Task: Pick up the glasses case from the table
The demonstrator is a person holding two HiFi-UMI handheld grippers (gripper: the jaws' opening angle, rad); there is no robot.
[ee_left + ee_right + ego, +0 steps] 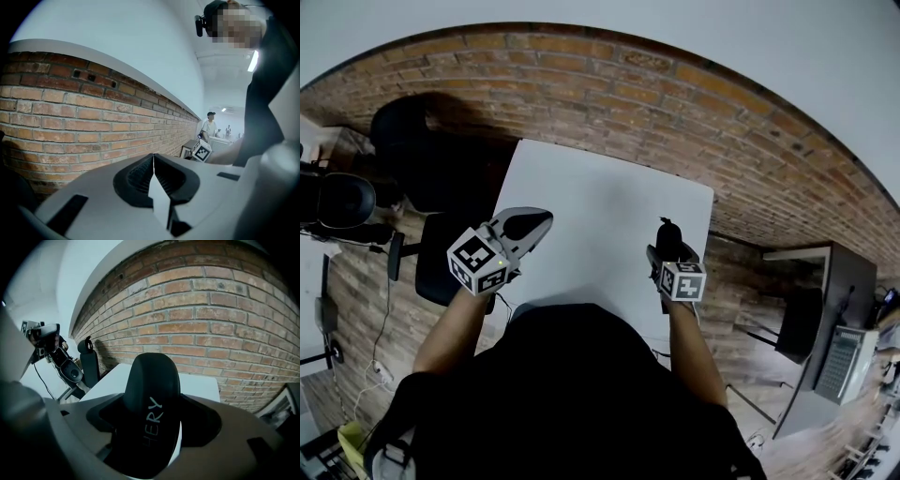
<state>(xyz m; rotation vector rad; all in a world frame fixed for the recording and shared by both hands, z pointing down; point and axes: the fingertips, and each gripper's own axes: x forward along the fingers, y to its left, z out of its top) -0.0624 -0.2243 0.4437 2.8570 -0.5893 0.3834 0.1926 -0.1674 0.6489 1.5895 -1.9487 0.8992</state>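
**Case in the right gripper's grip, lift under way**
The smooth black oval hard-shell glasses case point(151, 394) is clamped between the right gripper's point(669, 247) fingers. Its rounded end projects past the fingertips, and the white rectangular table point(600, 206) lies beyond them. My advice is to keep the squeeze even and raise straight up. The left gripper's point(153, 174) fingers are pressed together with nothing between them.

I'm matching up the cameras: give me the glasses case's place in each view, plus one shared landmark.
Head view: glasses case right of centre, in the right gripper, over the white table.
Left gripper view: not in it.
Right gripper view: centre, clamped between the jaws.
Shared landmark: the brick wall, behind in all three.
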